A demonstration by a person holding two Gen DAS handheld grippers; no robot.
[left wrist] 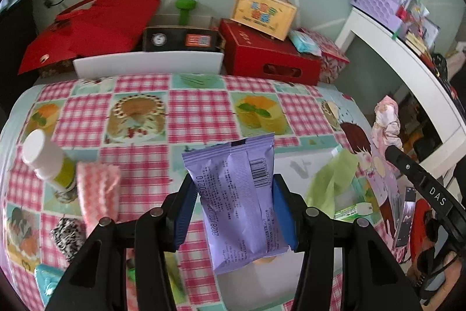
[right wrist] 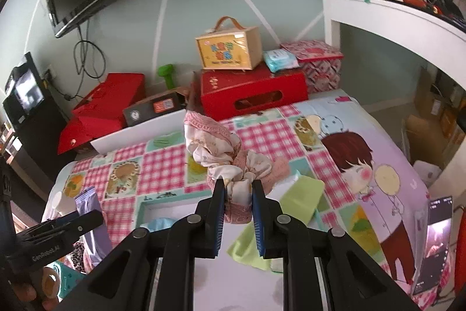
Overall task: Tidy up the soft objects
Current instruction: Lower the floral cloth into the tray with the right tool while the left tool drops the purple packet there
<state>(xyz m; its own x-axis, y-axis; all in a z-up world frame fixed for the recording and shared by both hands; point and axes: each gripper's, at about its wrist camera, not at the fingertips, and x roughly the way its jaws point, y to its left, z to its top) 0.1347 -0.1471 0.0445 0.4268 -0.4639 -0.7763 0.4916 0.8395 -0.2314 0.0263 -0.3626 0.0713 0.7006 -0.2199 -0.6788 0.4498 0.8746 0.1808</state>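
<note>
My left gripper (left wrist: 233, 191) is shut on a purple snack packet (left wrist: 241, 200) and holds it upright above the checked tablecloth (left wrist: 192, 115); the packet also shows in the right wrist view (right wrist: 87, 203). My right gripper (right wrist: 238, 188) is shut on a pink and cream cloth bundle (right wrist: 221, 153) and holds it above a white box (right wrist: 180, 209). The bundle also shows at the right of the left wrist view (left wrist: 386, 118). A pink striped cloth (left wrist: 99, 191) and a black-and-white fuzzy item (left wrist: 65, 235) lie on the table at the left.
A green cloth (right wrist: 303, 197) lies in the white box. A white-capped bottle (left wrist: 46, 162) stands by the pink cloth. Red boxes (left wrist: 268, 54), a yellow case (left wrist: 262, 10) and a white board (left wrist: 148, 63) line the table's far edge. A phone (right wrist: 434, 241) is at the right.
</note>
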